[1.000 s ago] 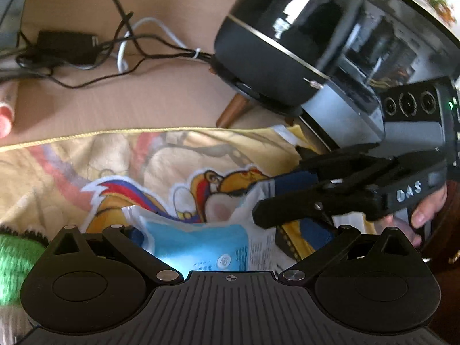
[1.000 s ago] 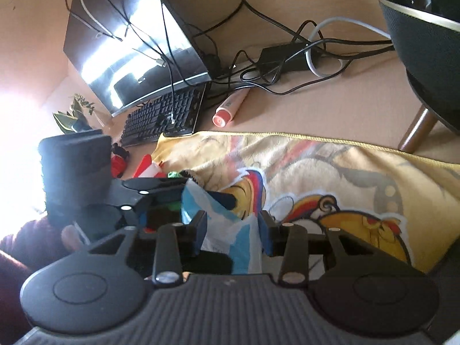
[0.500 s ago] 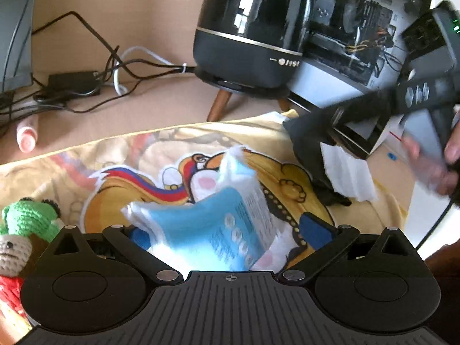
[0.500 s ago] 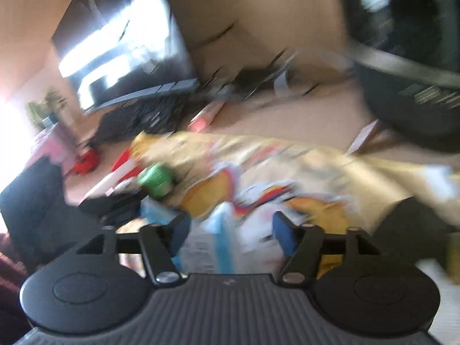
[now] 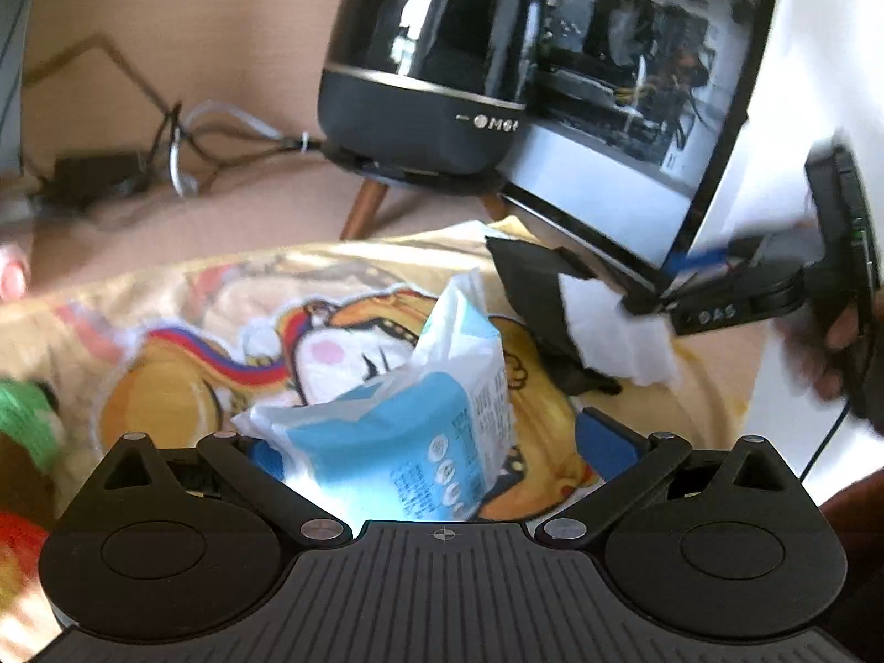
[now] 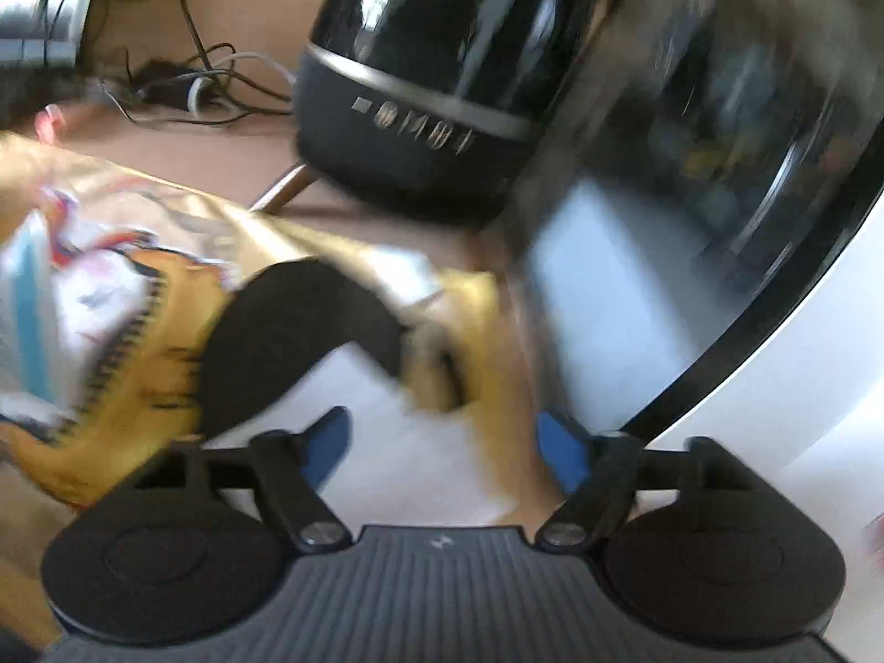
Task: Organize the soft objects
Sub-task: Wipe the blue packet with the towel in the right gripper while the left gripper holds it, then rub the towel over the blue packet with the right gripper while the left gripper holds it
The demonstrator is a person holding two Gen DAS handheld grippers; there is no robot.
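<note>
Your left gripper [image 5: 436,442] is standing wide around the blue tissue pack [image 5: 409,431], pads not visibly pressing. Your right gripper [image 6: 445,445], having let go of the pack, is narrowing slightly over the white tissue [image 5: 619,340] beside the black cloth [image 5: 530,287], likely your next pick.

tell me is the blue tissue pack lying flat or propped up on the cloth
Propped up: the blue tissue pack tilts on the printed cloth, its white crimped end raised, between the left gripper's spread fingers.
</note>
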